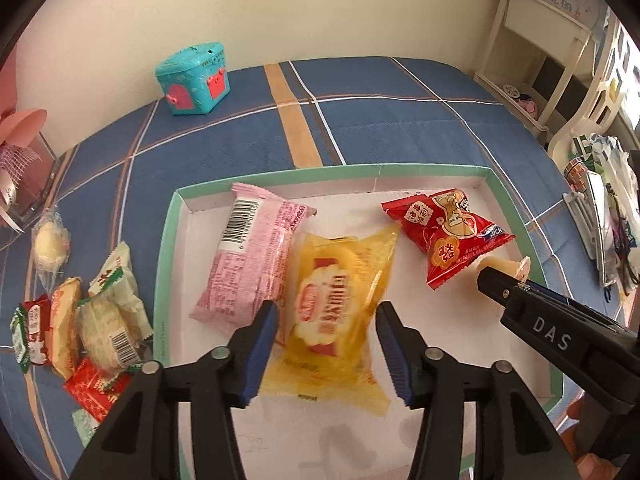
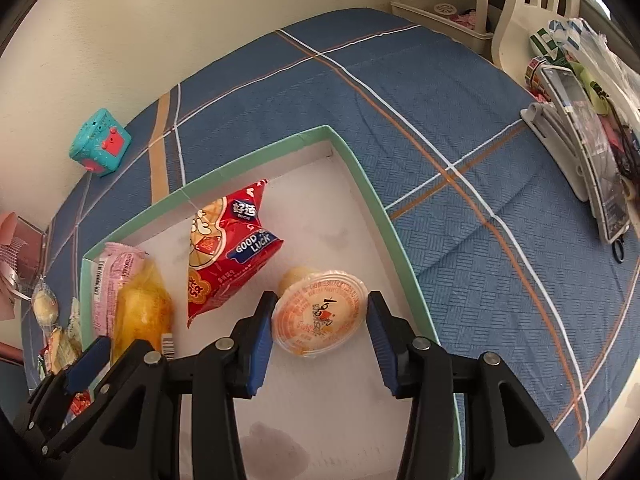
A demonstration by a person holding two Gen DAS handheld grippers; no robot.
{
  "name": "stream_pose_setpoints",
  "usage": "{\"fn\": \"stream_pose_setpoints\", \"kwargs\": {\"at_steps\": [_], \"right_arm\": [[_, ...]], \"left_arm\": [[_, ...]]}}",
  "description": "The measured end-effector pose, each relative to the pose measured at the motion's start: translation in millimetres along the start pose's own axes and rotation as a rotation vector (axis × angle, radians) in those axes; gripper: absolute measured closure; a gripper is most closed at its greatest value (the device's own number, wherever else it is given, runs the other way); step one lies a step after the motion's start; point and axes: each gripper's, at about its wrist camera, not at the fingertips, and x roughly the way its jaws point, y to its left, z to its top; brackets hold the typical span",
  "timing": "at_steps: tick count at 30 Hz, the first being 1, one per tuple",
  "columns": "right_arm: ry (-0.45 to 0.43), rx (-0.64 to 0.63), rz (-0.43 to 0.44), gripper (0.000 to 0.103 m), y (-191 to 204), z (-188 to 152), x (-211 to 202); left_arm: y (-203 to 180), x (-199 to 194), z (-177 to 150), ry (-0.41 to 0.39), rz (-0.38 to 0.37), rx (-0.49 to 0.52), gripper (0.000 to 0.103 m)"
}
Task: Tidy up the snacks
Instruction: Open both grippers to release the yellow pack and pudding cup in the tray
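Observation:
A shallow white tray with a green rim lies on the blue checked bedspread. In it are a pink wafer packet, a yellow cake packet and a red peanut bag. My left gripper stands open astride the yellow packet, which rests on the tray floor; the pads do not press it. My right gripper is shut on a small jelly cup, its orange printed lid facing the camera, just above the tray's right side. The left wrist view shows the jelly cup at the right gripper's tip.
Several loose snacks lie on the bedspread left of the tray. A teal toy box stands by the wall, a pink gift box at far left. A phone on a stand and clutter sit at right.

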Motion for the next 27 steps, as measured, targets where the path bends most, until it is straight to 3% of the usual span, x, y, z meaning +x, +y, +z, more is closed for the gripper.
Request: {"fn": "stream_pose_setpoints", "kwargs": {"at_steps": [13,15,21,25,27], "right_arm": [[0.007,-0.019,-0.005,0.055,-4.2,-12.0,-18.1],[0.004,-0.027,-0.002,0.051,-2.1,-13.3,-19.4],[0.001,-0.057,0.004,0.03,4.6,-21.1,-24.5],[0.005,-0.076,-0.003,0.024,10.6,-26.5,-26.5],[0.008,-0.092,0.01,0.015,15.0,-29.6,-28.2]], "left_arm": [[20.8,-23.8,-8.4,0.042,0.036,-0.072,0.045],[25.5,-26.7,-11.7,0.044,0.041,-0.089,0.043],[40.3,-31.8,-20.0,0.047,0.04,-0.146,0.033],[51.3,-33.7,-26.1,0.053,0.054,-0.193,0.032],[58.5,-36.5,-28.8,0.048,0.078,-0.217,0.031]]}}
